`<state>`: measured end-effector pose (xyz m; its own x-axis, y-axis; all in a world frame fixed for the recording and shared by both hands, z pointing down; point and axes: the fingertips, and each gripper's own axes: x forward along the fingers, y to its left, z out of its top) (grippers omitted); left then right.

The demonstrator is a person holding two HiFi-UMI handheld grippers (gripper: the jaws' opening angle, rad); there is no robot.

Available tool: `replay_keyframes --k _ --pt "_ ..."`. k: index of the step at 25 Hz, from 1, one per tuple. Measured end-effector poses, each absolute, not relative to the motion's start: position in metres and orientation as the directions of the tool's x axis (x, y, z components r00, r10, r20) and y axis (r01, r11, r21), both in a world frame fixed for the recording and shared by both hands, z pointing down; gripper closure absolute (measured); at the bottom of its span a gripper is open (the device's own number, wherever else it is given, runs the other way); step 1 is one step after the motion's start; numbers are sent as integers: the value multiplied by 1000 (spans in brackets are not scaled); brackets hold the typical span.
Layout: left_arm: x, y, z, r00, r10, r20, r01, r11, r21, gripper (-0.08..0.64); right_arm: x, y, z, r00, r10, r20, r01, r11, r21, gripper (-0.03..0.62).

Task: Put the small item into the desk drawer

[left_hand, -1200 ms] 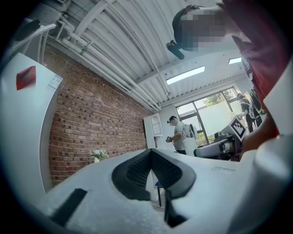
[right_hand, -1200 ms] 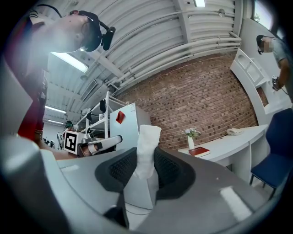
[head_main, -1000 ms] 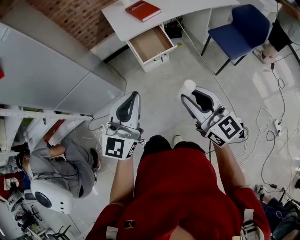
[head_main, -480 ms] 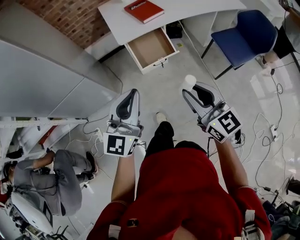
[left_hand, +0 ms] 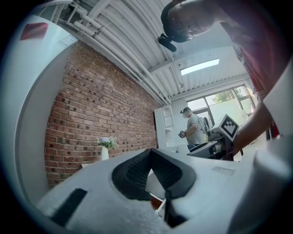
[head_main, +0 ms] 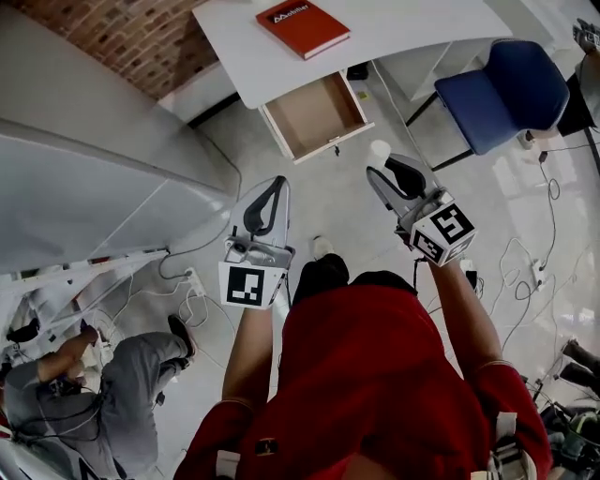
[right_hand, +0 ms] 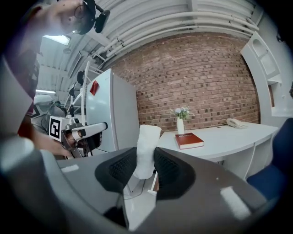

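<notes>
The desk drawer (head_main: 317, 114) stands pulled open under the white desk (head_main: 412, 23), and its brown inside looks bare. The small item (head_main: 380, 150) is a white cylinder-shaped piece. My right gripper (head_main: 382, 172) is shut on it in mid-air over the floor, short of the drawer. In the right gripper view the small item (right_hand: 148, 137) stands upright between the black pads of the right gripper (right_hand: 145, 155). My left gripper (head_main: 277, 185) hangs beside it on the left, jaws together on nothing. In its own view the left gripper (left_hand: 151, 154) shows pad tips that meet.
A red book (head_main: 303, 27) lies on the desk. A blue chair (head_main: 506, 89) stands right of the drawer. A tall white cabinet (head_main: 84, 169) fills the left. A person (head_main: 112, 375) crouches at lower left. Cables (head_main: 534, 272) trail over the floor at right.
The desk, drawer and chair have slid lower and nearer in the head view. Both grippers keep their pose, the right still on the white item. The crouching person has drifted down-left.
</notes>
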<state>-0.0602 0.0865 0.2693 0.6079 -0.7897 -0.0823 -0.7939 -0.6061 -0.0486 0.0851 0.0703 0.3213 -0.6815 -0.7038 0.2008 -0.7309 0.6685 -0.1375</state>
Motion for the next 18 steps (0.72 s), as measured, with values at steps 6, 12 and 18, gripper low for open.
replay_keyframes --k 6,12,18 --pt "-84 41 294 593 -803 -62 -805 -593 -25 554 52 15 355 -698 -662 271 -712 683 -165 460" --pt "-101 8 310 564 -824 -53 -826 -564 -17 554 28 -33 390 -709 -622 331 -696 693 -187 460" --pt "-106 -17 336 524 -852 -12 -852 -524 -20 554 17 -69 432 -714 -578 395 -676 716 -173 460"
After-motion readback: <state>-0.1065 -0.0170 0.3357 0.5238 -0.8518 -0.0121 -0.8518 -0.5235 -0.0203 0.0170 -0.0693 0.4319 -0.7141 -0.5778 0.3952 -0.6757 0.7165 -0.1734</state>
